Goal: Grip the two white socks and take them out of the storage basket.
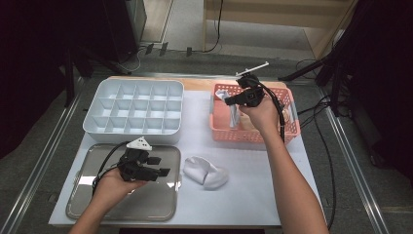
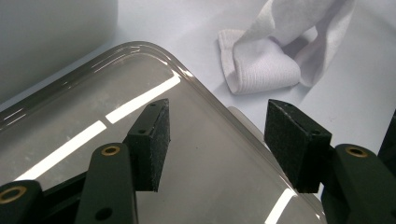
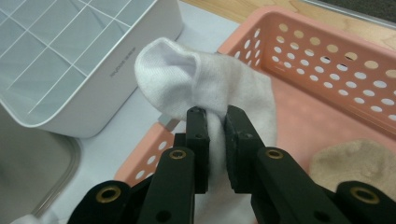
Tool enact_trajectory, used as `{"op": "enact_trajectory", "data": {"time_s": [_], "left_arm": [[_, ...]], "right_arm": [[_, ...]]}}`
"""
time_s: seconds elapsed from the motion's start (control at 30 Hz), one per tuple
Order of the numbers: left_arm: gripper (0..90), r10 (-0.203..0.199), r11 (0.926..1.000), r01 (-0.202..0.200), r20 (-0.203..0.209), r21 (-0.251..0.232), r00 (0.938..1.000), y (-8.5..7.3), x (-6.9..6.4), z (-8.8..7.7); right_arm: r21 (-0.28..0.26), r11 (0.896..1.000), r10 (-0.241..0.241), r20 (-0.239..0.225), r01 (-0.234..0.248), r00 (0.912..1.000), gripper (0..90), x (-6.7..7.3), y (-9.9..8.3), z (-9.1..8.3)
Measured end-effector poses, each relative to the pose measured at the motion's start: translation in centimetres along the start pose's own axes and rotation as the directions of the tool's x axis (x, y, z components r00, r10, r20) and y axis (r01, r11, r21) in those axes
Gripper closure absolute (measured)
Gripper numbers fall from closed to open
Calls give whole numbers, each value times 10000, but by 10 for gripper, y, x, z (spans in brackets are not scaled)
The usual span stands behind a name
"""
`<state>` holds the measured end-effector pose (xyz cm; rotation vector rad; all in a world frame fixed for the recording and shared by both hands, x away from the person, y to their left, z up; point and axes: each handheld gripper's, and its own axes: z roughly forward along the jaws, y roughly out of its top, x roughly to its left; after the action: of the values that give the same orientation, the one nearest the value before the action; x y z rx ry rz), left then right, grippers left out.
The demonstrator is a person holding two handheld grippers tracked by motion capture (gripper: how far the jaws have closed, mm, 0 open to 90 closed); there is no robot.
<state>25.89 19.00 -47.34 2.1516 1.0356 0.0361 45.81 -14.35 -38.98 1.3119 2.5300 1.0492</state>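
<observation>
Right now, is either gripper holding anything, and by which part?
The right gripper pinches a white fabric sock at a bunched fold near its middle, above the pink perforated plastic basket. The left gripper is open and holds nothing.

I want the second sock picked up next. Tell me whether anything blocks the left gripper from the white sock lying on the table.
Nothing visible does. The left gripper hangs open over the metal tray's corner, and the folded white sock lies just past the tray's rim on bare table, with no object between them.
</observation>
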Motion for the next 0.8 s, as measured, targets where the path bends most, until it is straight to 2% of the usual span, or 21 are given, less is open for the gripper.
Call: {"op": "enact_trajectory", "data": {"time_s": [0.53,0.8], "left_arm": [[418,189,9998,-190,146,24,9997,7,-1,6],[415,262,9997,-262,349,-10,9990,12,-4,9]], "right_arm": [[47,9992,-391,-174,392,9991,827,18,-5,-30],[24,9968,-792,-572,795,9952,826,34,-15,-37]]}}
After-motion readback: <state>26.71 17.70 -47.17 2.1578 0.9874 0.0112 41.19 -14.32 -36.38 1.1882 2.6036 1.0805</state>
